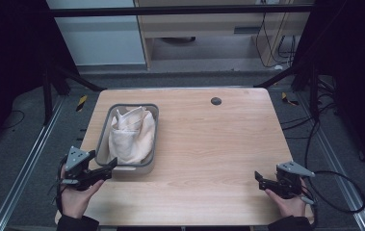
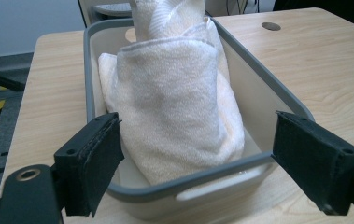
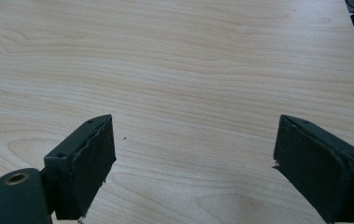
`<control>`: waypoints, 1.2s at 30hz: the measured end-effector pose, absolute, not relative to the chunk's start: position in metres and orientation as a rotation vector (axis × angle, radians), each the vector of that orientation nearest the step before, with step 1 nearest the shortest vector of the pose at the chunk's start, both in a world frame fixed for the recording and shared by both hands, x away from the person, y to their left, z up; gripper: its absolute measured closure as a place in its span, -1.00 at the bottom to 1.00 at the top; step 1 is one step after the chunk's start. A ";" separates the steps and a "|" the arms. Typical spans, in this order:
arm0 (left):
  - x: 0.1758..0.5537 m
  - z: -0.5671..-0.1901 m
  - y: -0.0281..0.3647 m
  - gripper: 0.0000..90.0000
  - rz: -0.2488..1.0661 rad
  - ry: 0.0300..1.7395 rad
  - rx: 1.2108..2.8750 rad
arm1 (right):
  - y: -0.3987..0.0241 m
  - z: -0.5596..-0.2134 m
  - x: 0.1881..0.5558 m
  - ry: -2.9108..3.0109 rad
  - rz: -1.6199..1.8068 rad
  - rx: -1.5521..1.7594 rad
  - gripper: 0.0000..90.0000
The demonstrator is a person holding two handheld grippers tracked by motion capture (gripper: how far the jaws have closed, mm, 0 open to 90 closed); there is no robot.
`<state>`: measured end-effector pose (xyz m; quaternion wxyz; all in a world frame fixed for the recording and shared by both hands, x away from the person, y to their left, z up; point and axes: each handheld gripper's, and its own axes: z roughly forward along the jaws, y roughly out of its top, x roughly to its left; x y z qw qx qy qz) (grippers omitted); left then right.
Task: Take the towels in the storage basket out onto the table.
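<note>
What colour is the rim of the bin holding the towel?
Grey rim on a whitish bin, clearest in the left gripper view.

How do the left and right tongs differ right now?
Left tongs sit at the grey bin holding the white towel, the bin's near end between its jaws; right tongs are over bare table, far from the bin. Both are open and hold nothing.

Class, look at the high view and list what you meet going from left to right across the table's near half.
left gripper → grey basket holding a white towel → bare wooden table → right gripper
</note>
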<state>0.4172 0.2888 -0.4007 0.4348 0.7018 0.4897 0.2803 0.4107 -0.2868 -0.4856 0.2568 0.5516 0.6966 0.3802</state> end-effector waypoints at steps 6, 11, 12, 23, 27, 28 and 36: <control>0.429 -0.398 0.286 -0.66 0.684 1.230 1.747 | -0.287 -0.486 0.410 1.892 1.031 1.496 -0.72; 0.440 -0.397 0.281 -0.63 0.655 1.229 1.753 | -0.287 -0.486 0.411 1.897 1.021 1.490 -0.72; 0.440 -0.397 0.281 -0.63 0.655 1.229 1.753 | -0.287 -0.486 0.411 1.896 1.021 1.491 -0.72; 0.467 -0.397 0.262 -0.62 0.657 1.220 1.810 | -0.287 -0.487 0.412 1.899 1.011 1.487 -0.72; 0.473 -0.395 0.258 -0.62 0.652 1.224 1.825 | -0.287 -0.487 0.412 1.905 1.009 1.492 -0.72; 0.474 -0.395 0.258 -0.62 0.653 1.224 1.832 | -0.286 -0.487 0.412 1.906 1.010 1.497 -0.72; 0.486 -0.395 0.252 -0.62 0.648 1.242 1.855 | -0.286 -0.488 0.413 1.916 1.001 1.486 -0.72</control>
